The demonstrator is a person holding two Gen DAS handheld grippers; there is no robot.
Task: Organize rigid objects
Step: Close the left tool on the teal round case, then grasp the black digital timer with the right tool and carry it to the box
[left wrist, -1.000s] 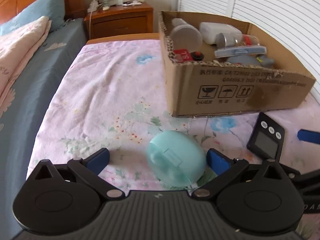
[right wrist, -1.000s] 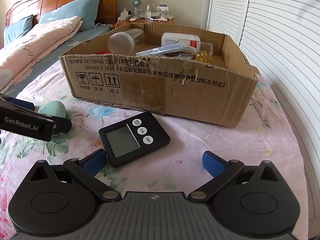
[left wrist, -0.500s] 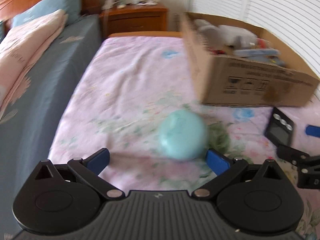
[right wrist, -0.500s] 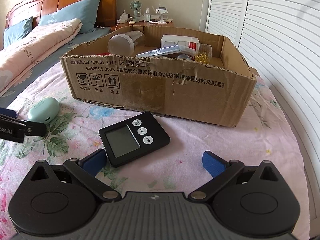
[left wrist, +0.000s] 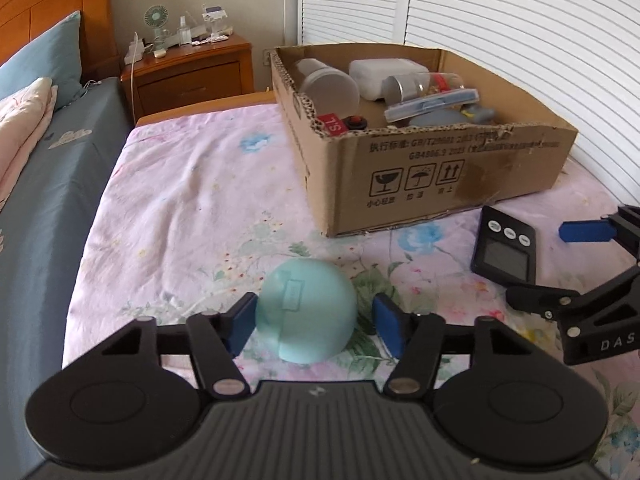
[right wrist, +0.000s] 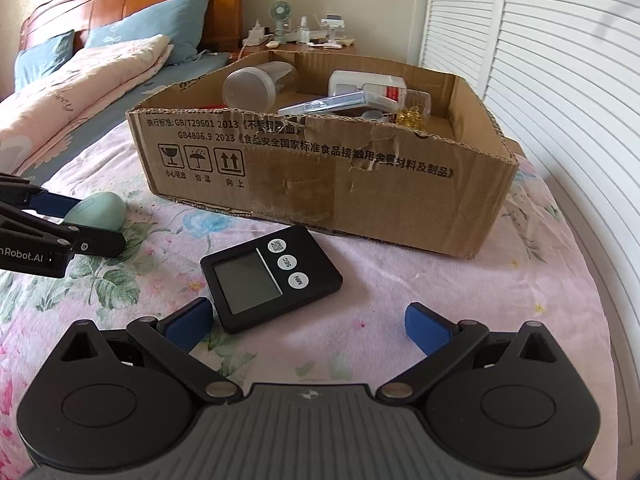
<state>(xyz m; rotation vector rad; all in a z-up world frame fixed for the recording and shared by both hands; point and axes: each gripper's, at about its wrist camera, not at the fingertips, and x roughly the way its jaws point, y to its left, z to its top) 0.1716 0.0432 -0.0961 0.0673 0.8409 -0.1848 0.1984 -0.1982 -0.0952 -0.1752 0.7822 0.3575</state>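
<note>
A mint-green egg-shaped case point(left wrist: 306, 310) lies on the floral bedsheet between the fingers of my left gripper point(left wrist: 314, 322). The left blue pad touches it; a small gap shows at the right pad. The case also shows in the right wrist view point(right wrist: 98, 211). A black digital timer point(right wrist: 271, 278) lies flat just ahead of my right gripper point(right wrist: 308, 322), which is open and empty; its left pad point(right wrist: 190, 320) is beside the timer's near corner. The timer also shows in the left wrist view point(left wrist: 505, 246). An open cardboard box point(right wrist: 320, 168) holds several containers.
The box point(left wrist: 440, 176) stands on the bed near the white louvred doors point(left wrist: 500, 20). A wooden nightstand point(left wrist: 192, 72) with a small fan is behind it. A blue sheet and pillows point(right wrist: 100, 64) lie to the left. My right gripper's fingers point(left wrist: 584, 272) show at the left view's right edge.
My left gripper has swung back onto the green case and its fingers have narrowed around it. My right gripper has stayed open in front of the timer.
</note>
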